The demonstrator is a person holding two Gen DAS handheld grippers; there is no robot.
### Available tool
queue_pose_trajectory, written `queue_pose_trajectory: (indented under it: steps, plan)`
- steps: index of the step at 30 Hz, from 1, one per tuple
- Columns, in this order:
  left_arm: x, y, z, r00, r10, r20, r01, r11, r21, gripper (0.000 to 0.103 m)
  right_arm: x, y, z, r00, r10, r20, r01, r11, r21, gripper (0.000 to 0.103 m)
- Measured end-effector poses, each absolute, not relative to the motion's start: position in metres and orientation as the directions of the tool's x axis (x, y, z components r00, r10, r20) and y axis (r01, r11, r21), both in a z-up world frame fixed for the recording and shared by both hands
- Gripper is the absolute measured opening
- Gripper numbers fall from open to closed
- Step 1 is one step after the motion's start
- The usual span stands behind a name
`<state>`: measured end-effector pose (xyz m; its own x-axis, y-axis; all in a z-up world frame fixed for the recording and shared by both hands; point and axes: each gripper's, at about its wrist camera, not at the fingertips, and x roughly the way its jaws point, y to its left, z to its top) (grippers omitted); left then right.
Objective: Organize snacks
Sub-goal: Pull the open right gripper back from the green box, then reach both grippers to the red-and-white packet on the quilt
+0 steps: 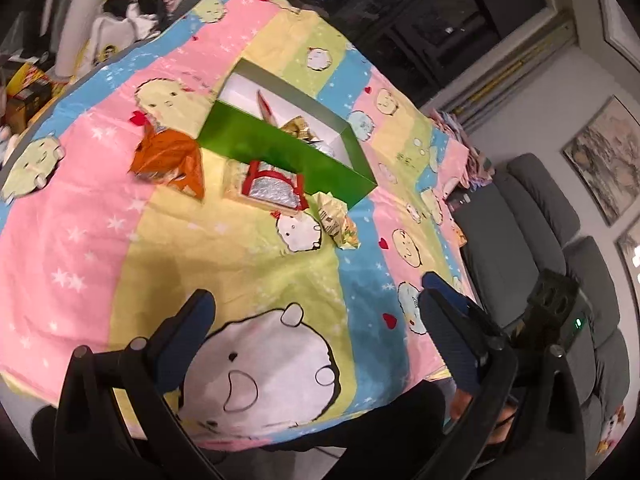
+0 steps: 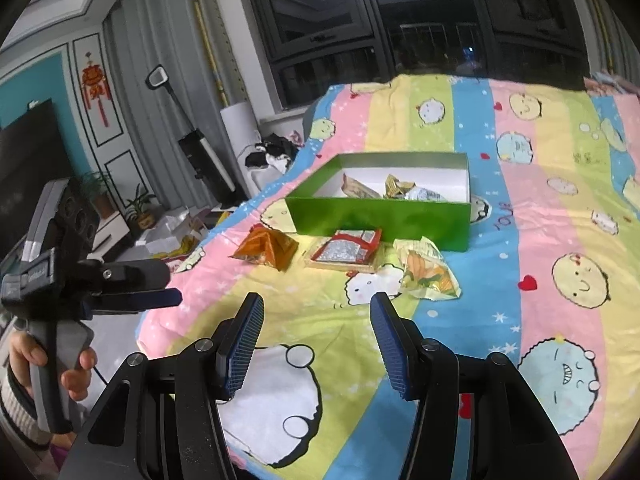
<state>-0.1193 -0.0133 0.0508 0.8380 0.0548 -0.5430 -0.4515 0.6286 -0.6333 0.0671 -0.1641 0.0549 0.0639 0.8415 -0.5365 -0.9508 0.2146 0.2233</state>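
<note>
A green open box [image 2: 380,216] stands on the cartoon-print cloth [image 2: 520,208] and holds several snack wrappers [image 2: 400,192]. In front of it lie an orange packet [image 2: 266,250], a red and silver packet [image 2: 346,254] and a yellow-green packet [image 2: 428,274]. My right gripper [image 2: 316,312] hovers open over the cloth, short of the packets, with nothing between its fingers. My left gripper [image 1: 316,300] is open and empty too, and is farther from the box [image 1: 280,148]. In the right wrist view a hand holds the left gripper [image 2: 132,288] at the cloth's left edge.
The cloth drops off at its left edge [image 2: 192,272] to the floor, where there are boxes and potted plants [image 2: 140,208]. A grey sofa [image 1: 540,220] runs along the right side in the left wrist view. Dark windows [image 2: 400,20] stand behind the box.
</note>
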Motion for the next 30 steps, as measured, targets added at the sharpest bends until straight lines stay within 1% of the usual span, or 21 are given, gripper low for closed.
queue_pose_trajectory:
  steps: [5,8,12,13,18,24,27,30]
  plan:
    - [-0.103,0.001,0.046,0.821,0.047,-0.569,-0.449,0.668,-0.593,0.102,0.076,-0.156,0.055,0.078,0.82,-0.567,-0.955,0.224,0.193,0.056]
    - [-0.096,0.007,0.039,0.817,0.033,-0.576,-0.445,0.672,-0.592,0.102,0.083,-0.148,0.05,0.092,0.801,-0.592,-0.959,0.232,0.164,0.056]
    - [-0.083,0.022,0.033,0.83,0.022,-0.558,-0.431,0.659,-0.616,0.102,0.098,-0.13,0.039,0.049,0.789,-0.613,-0.947,0.231,0.221,0.056]
    - [-0.079,0.027,0.032,0.833,0.028,-0.553,-0.434,0.654,-0.62,0.102,0.101,-0.126,0.038,0.038,0.794,-0.607,-0.945,0.225,0.236,0.056]
    - [-0.052,0.044,0.035,0.852,-0.011,-0.523,-0.389,0.654,-0.649,0.101,0.111,-0.102,0.035,-0.017,0.818,-0.575,-0.929,0.199,0.311,0.056]
    - [-0.025,0.061,0.031,0.85,-0.035,-0.525,-0.373,0.664,-0.648,0.101,0.11,-0.077,0.029,-0.02,0.805,-0.593,-0.947,0.175,0.27,0.056]
    - [-0.015,0.075,0.025,0.858,-0.066,-0.509,-0.36,0.629,-0.689,0.101,0.117,-0.064,0.023,-0.043,0.798,-0.601,-0.941,0.169,0.291,0.053]
    - [-0.006,0.087,0.019,0.859,-0.097,-0.502,-0.356,0.591,-0.724,0.101,0.124,-0.052,0.019,-0.061,0.796,-0.602,-0.937,0.163,0.31,0.052]
